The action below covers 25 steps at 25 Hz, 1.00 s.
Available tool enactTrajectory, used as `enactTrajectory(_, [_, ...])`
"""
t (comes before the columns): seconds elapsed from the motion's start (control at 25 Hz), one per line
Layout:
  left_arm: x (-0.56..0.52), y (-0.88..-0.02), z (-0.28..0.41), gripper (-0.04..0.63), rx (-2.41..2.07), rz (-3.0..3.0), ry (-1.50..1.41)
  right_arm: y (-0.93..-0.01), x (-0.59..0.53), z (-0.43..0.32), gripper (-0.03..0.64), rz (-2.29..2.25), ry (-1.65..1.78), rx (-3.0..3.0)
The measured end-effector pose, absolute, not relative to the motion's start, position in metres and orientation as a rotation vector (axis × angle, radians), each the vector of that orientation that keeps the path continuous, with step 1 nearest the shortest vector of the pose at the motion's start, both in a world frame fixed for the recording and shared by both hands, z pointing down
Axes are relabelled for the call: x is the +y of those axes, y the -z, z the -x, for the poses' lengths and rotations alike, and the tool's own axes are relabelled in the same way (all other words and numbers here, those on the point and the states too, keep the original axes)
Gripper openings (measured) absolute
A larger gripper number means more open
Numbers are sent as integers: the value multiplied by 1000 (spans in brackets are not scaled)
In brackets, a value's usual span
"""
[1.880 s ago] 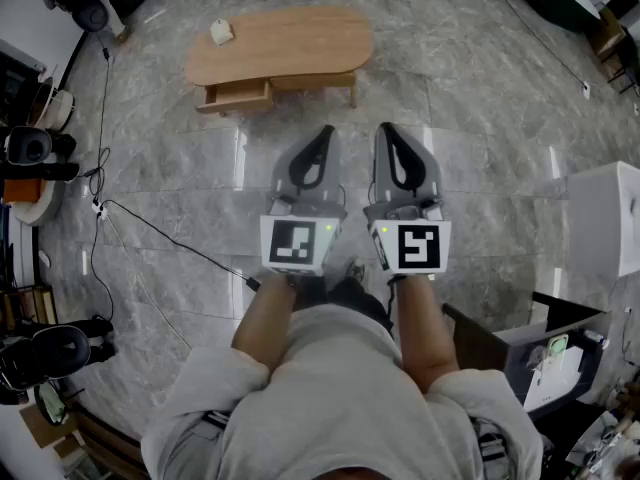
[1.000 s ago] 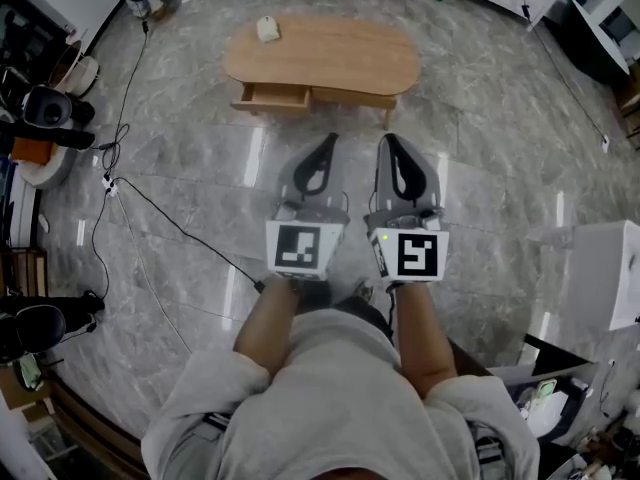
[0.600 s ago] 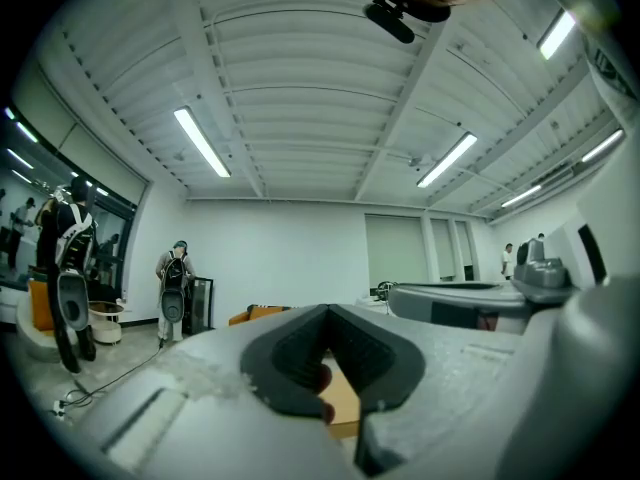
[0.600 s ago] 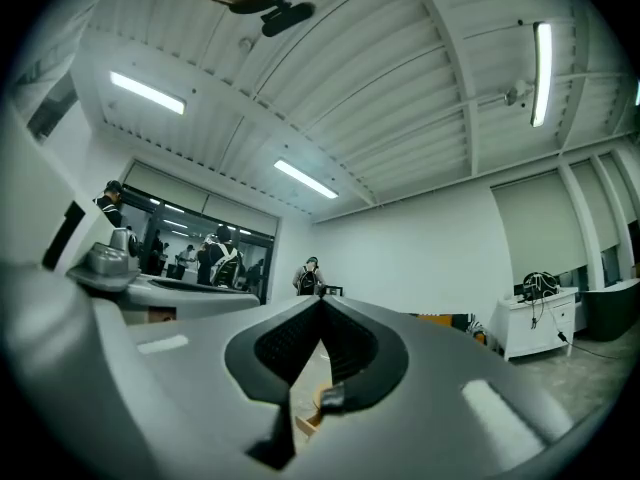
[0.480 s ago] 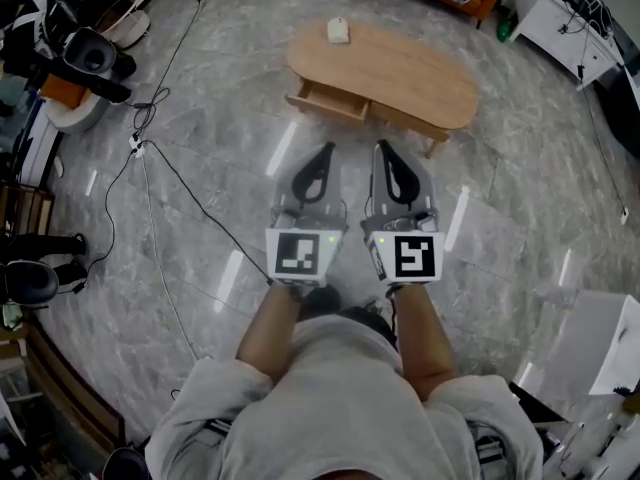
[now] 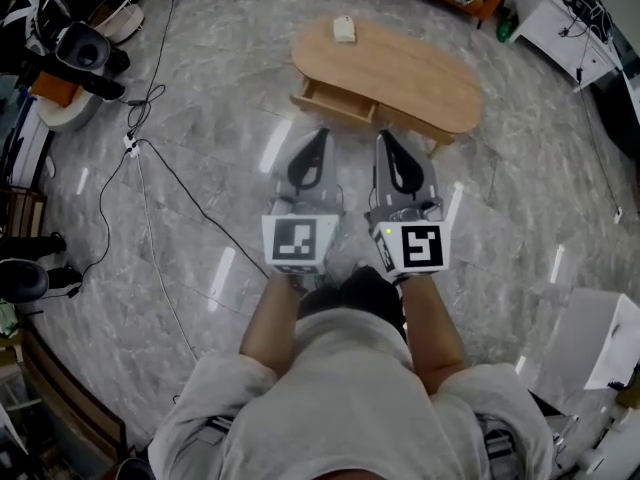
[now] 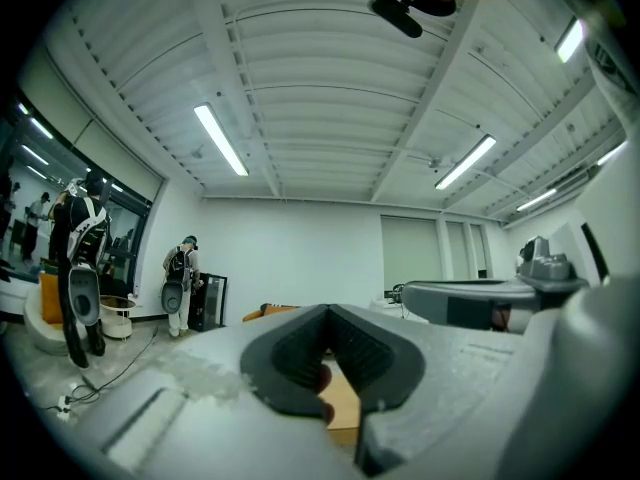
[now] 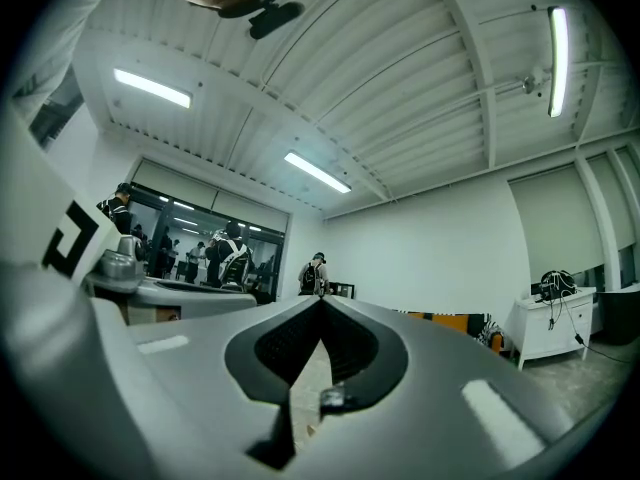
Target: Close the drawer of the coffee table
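1. Drawer (image 6: 330, 106) stands pulled out of the coffee table (image 6: 410, 68) on its near long side, toward the end that bears a small white object (image 6: 344, 30).
2. Left gripper (image 6: 316, 136) and right gripper (image 6: 386, 140) hang side by side just short of the coffee table, clear of it. Each has its jaws pressed together on nothing.
3. Closed jaws suit a push. Best, I judge, to set the tips against the middle of the drawer front and press squarely toward the coffee table, so the drawer does not skew.

Head view looks steeply down; both gripper views face level past their jaws (close up), sharing one white wall (image 7: 300, 258) (image 8: 440, 258).
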<state>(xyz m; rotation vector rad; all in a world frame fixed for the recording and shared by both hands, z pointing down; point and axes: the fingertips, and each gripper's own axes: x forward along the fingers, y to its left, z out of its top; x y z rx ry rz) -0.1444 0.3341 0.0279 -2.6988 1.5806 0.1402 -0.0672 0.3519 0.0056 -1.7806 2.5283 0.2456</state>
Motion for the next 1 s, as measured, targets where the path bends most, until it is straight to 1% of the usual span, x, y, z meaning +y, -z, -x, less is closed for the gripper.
enactTrajectory(0.2, [299, -38, 143, 14, 1574, 2713, -101, -15, 315, 62, 5, 1800, -224, 2531])
enactTrajectory(0.4, [241, -52, 139, 14, 1575, 2732, -50, -26, 255, 47, 6, 1819, -186, 2501])
enactTrajectory(0.76, [101, -60, 105, 14, 1557, 2759, 78, -36, 125, 0, 5, 1863, -99, 2437])
enactTrajectory(1.0, [45, -75, 77, 14, 1516, 2779, 159, -50, 68, -23, 6, 1862, -46, 2427])
